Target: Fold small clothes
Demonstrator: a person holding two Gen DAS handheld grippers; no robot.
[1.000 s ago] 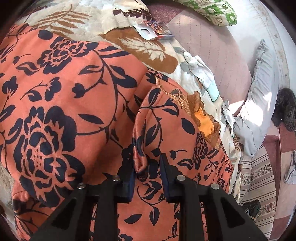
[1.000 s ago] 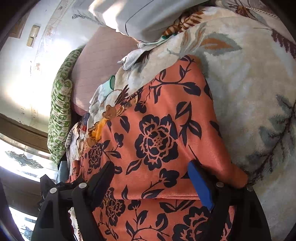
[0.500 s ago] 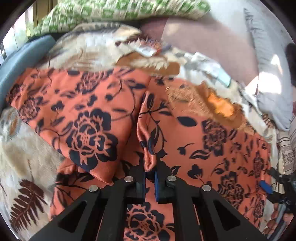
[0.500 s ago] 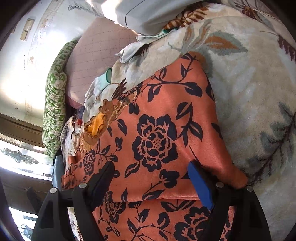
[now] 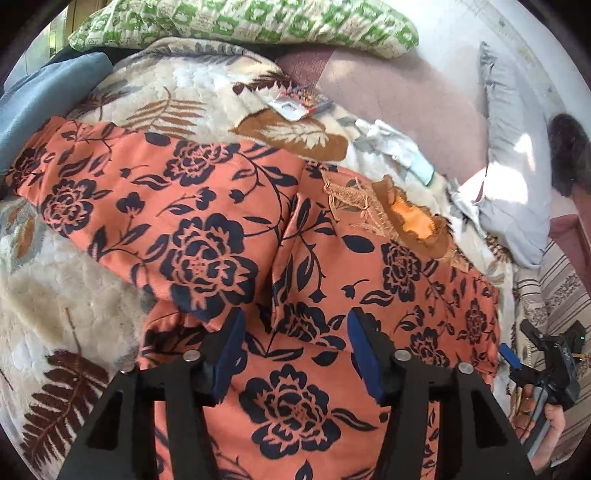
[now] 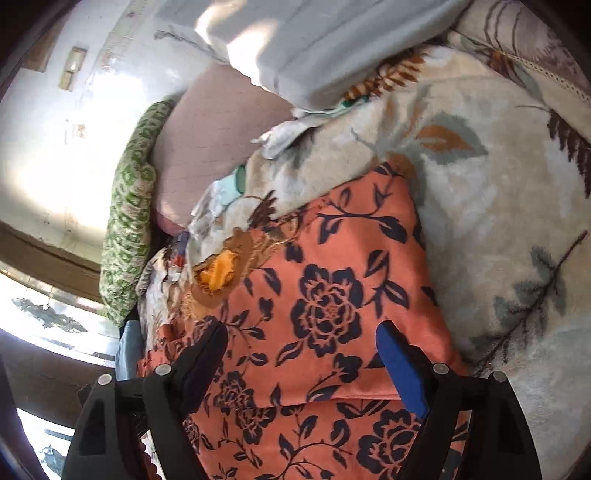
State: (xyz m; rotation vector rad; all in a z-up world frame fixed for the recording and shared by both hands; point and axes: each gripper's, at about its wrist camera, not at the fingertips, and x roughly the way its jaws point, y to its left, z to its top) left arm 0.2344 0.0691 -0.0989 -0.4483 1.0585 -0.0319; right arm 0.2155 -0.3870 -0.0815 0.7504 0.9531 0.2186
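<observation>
The orange floral garment (image 5: pixel 229 236) lies spread on a cream leaf-patterned blanket (image 5: pixel 55 295), its embroidered neckline (image 5: pixel 410 221) toward the far side and one sleeve (image 5: pixel 122 184) reaching left. The left gripper (image 5: pixel 295 350) hovers over the cloth with its blue-padded fingers (image 5: pixel 229 350) wide apart, holding nothing. The right gripper (image 6: pixel 306 365) is likewise spread wide above a folded edge of the garment (image 6: pixel 332 295), nothing clamped.

No container shows in either view. The left wrist view alone shows a small printed packet (image 5: pixel 299 105) on the blanket (its writing too blurred to read), a dark furry thing (image 5: pixel 565 155) at far right, and the right gripper (image 5: pixel 546 369) with the person's hand (image 5: pixel 554 421). Only the right wrist view shows the white wall (image 6: pixel 55 147) and its switch plate (image 6: pixel 74 68). Both show the green-patterned pillow (image 5: pixel 258 26) and a grey pillow (image 5: pixel 517 166).
</observation>
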